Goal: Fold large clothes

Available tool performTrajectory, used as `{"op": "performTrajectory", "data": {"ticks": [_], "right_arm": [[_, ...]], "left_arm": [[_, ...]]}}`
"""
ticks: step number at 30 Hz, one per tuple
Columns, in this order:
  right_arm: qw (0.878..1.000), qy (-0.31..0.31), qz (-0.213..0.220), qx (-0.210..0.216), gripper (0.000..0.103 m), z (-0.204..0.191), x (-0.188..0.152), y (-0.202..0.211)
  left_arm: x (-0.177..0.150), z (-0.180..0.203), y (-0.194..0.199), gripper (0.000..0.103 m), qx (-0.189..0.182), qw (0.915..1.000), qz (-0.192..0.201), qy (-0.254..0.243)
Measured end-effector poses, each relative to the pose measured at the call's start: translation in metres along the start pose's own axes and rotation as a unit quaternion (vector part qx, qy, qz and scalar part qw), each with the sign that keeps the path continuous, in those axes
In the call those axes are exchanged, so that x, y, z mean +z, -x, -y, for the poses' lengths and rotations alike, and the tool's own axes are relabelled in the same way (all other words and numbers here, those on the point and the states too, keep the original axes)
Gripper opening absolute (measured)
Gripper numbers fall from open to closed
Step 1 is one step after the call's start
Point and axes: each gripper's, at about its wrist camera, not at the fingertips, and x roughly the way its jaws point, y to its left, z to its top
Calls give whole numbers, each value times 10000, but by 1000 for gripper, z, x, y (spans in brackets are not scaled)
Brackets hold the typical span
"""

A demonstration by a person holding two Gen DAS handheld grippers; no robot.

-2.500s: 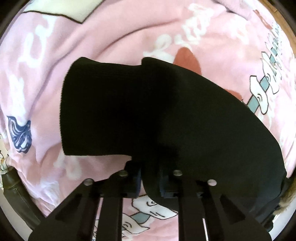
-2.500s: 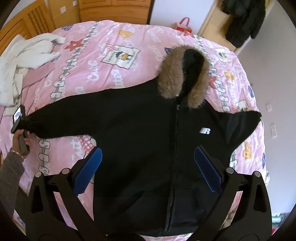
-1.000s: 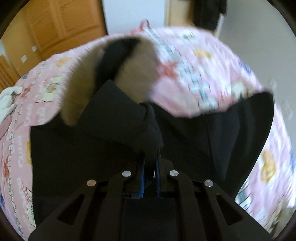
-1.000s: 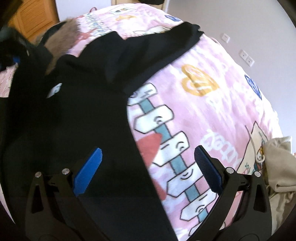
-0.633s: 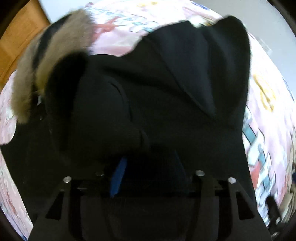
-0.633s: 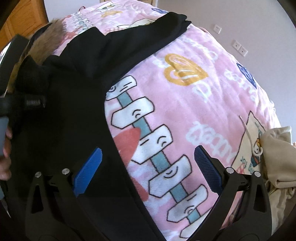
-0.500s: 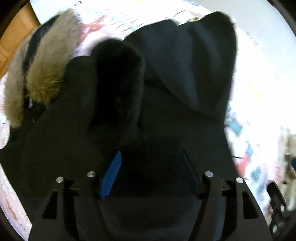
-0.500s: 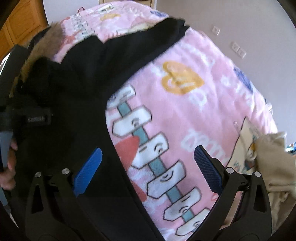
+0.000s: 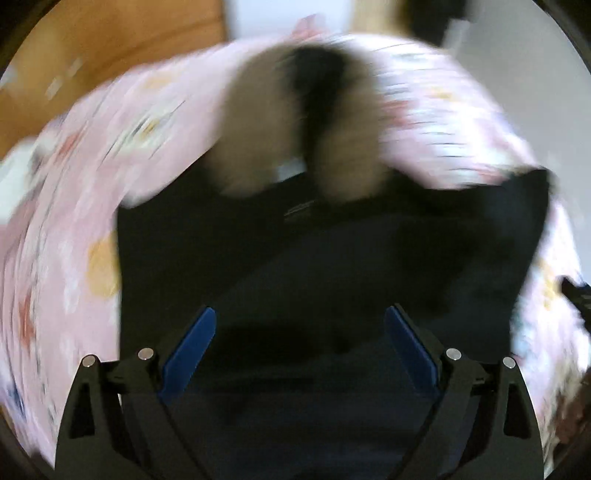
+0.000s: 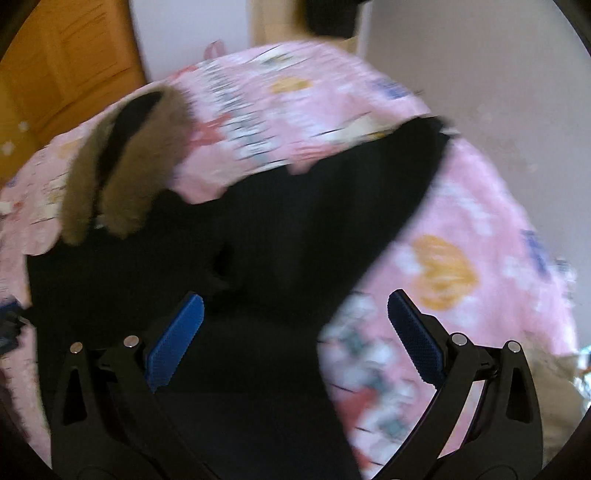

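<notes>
A black hooded jacket (image 9: pixel 332 266) lies on a pink patterned bedspread (image 9: pixel 74 221). Its brown fur-trimmed hood (image 9: pixel 258 140) points to the far side. One sleeve lies folded across the body; the other sleeve (image 10: pixel 388 184) stretches out to the right. My left gripper (image 9: pixel 299 343) is open and empty above the jacket's body. My right gripper (image 10: pixel 295 328) is open and empty above the jacket's right edge (image 10: pixel 325 332). Both views are blurred by motion.
Wooden wardrobe doors (image 10: pixel 66 74) stand at the back left, a white wall (image 10: pixel 480 55) at the right. A dark garment (image 10: pixel 328 14) hangs at the back. A beige cloth (image 10: pixel 554 406) lies at the bed's right edge.
My left gripper has let go of the sleeve, which now lies folded across the jacket, and has opened wide and pulled back. My right gripper has swung left over the jacket, staying open.
</notes>
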Motion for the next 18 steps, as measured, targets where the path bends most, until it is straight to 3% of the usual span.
{"op": "performTrajectory", "data": {"ticks": [3, 8, 9, 10, 11, 12, 18], "right_arm": [[9989, -22, -357, 299, 97, -19, 17, -43], [9959, -209, -842, 266, 97, -29, 38, -95], [9950, -229, -908, 349, 88, -31, 38, -102], [9947, -178, -935, 386, 56, -33, 37, -106], [9934, -126, -993, 564, 34, -35, 34, -109], [9903, -141, -1108, 827, 20, -35, 29, -113], [9933, 132, -980, 605, 8, -27, 1, -92]], "left_arm": [[-12, -65, -42, 88, 755, 9941, -383, 674], [-26, -123, -92, 87, 947, 9844, -1012, 1082], [-31, -129, -99, 87, 942, 9838, -1103, 1053], [-35, -130, -104, 87, 904, 9844, -1119, 1014], [-37, -129, -106, 87, 903, 9850, -1097, 975], [-39, -128, -106, 87, 950, 9859, -1059, 878], [-46, -125, -102, 87, 811, 9885, -1049, 722]]}}
